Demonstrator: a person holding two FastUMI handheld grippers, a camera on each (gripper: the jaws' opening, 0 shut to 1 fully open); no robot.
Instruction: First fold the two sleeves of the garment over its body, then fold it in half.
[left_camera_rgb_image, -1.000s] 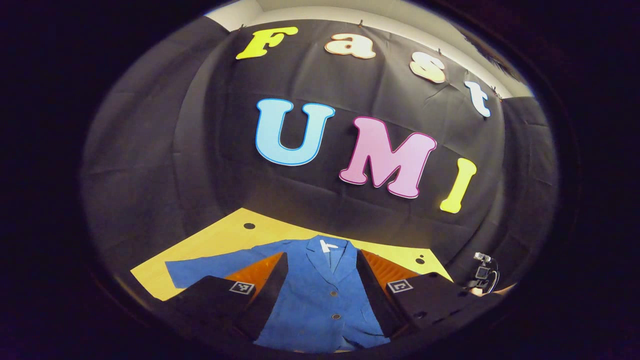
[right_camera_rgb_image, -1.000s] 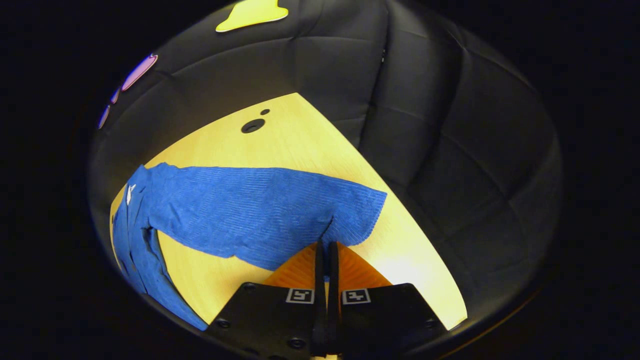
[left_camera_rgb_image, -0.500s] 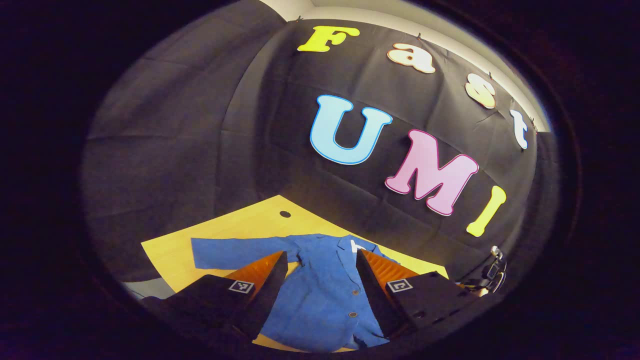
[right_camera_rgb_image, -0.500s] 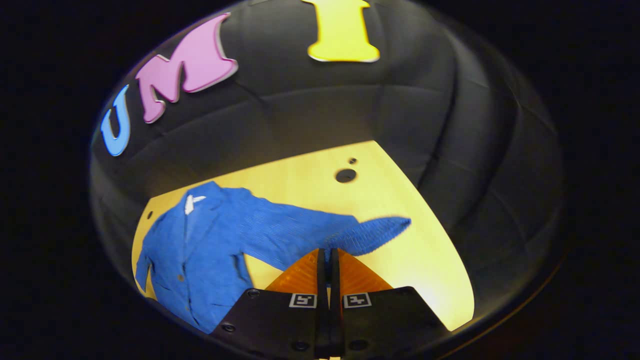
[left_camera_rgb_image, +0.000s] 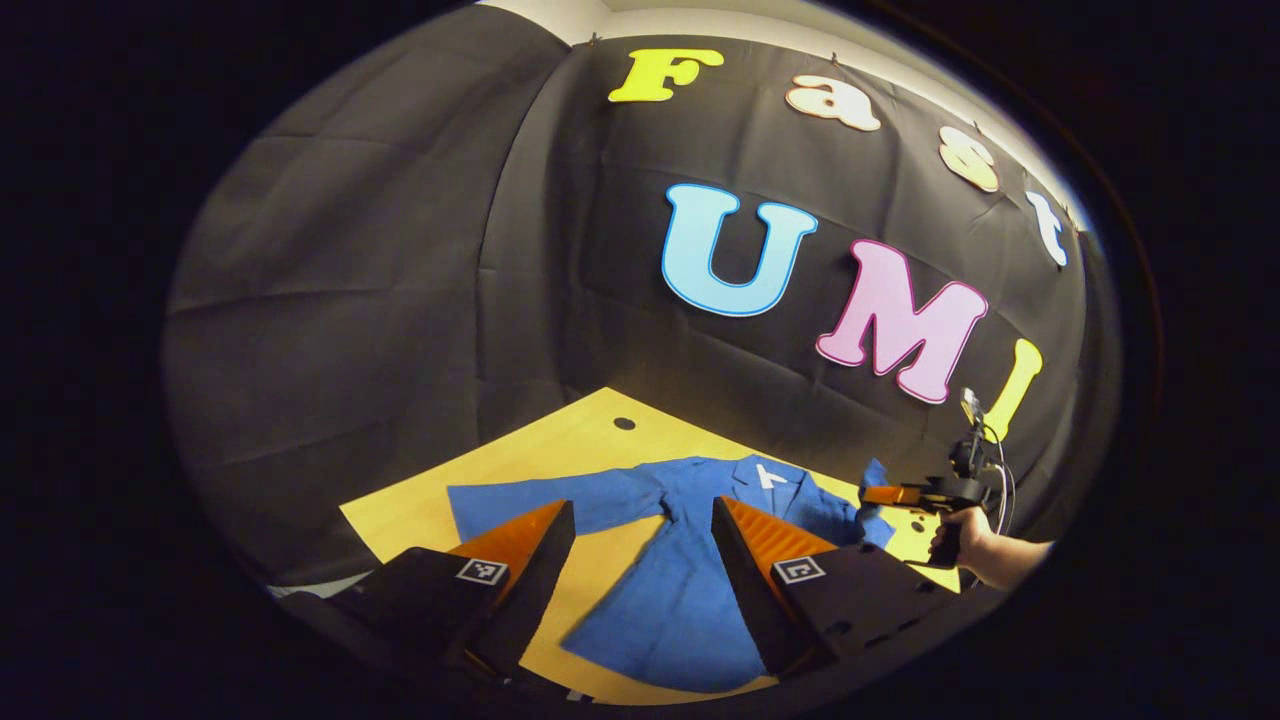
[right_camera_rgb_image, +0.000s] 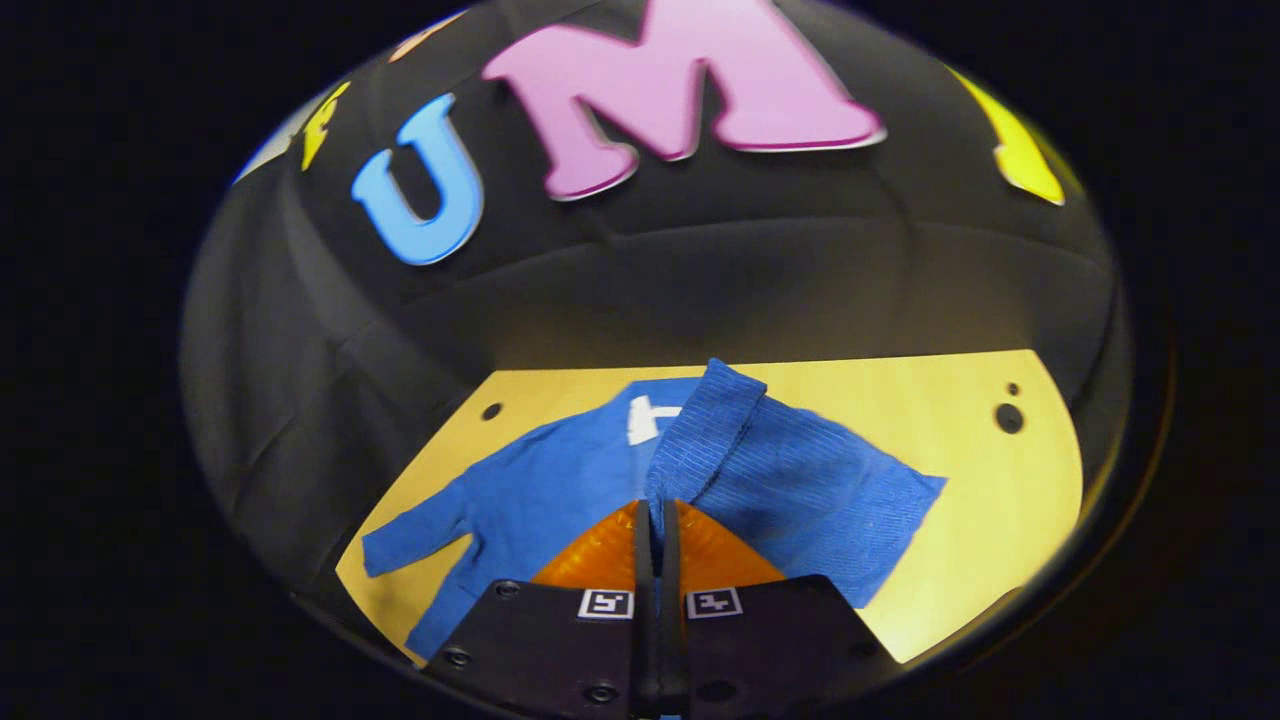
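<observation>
While the right gripper (right_camera_rgb_image: 655, 520) keeps its fingers pressed together on the cuff end of the right sleeve (right_camera_rgb_image: 790, 480), the risk is slippage: only a thin edge of cloth sits between them at lower centre of the right gripper view, and a quick swing could pull it free and drop the sleeve short of the body. A second risk is drag, since a pull too low could shift the whole blue jacket (left_camera_rgb_image: 690, 590) across the yellow table (left_camera_rgb_image: 560, 450) and skew its lay.

That gripper points along the jacket toward its collar, with the sleeve lifted and draped from centre frame to the right. At right of the left gripper view it appears in a hand (left_camera_rgb_image: 965, 545), raised above the table with cloth hanging at its tip.

The left gripper (left_camera_rgb_image: 640, 560) hovers above the jacket's hem at lower centre, fingers well apart and holding nothing. Its own sleeve (left_camera_rgb_image: 540, 500) lies flat, left of centre; I judge fold 1 of 3 under way
</observation>
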